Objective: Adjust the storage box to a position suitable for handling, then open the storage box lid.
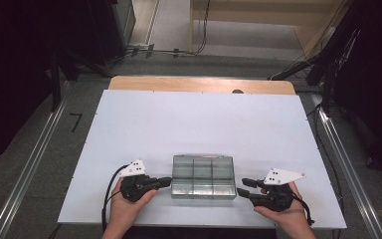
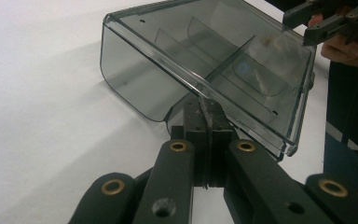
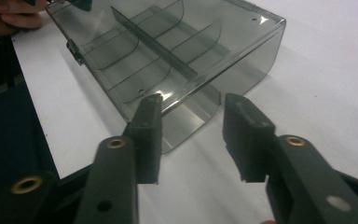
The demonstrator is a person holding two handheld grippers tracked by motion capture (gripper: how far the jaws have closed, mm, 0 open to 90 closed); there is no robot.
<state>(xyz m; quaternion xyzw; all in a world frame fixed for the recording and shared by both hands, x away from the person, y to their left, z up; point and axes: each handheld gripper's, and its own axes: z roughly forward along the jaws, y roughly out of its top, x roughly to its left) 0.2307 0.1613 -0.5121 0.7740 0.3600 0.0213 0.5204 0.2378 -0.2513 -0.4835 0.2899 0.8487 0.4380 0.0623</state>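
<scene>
At the clear box (image 1: 203, 177), left gripper (image 1: 165, 182) jaws clamp its edge; right gripper (image 1: 243, 186) jaws apart.

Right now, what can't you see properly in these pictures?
- Whether anything lies inside the clear box: too small in the high view, and glare covers its lid in both gripper views.
- Whether the left claw pinches the box's edge or just touches it: its own tips hide the spot in the left gripper view.
- The right claw's grip: its jaws stand apart at the box's end.

left hand-held gripper (image 1: 165, 182): jaws closed | right hand-held gripper (image 1: 242, 186): jaws apart
</scene>
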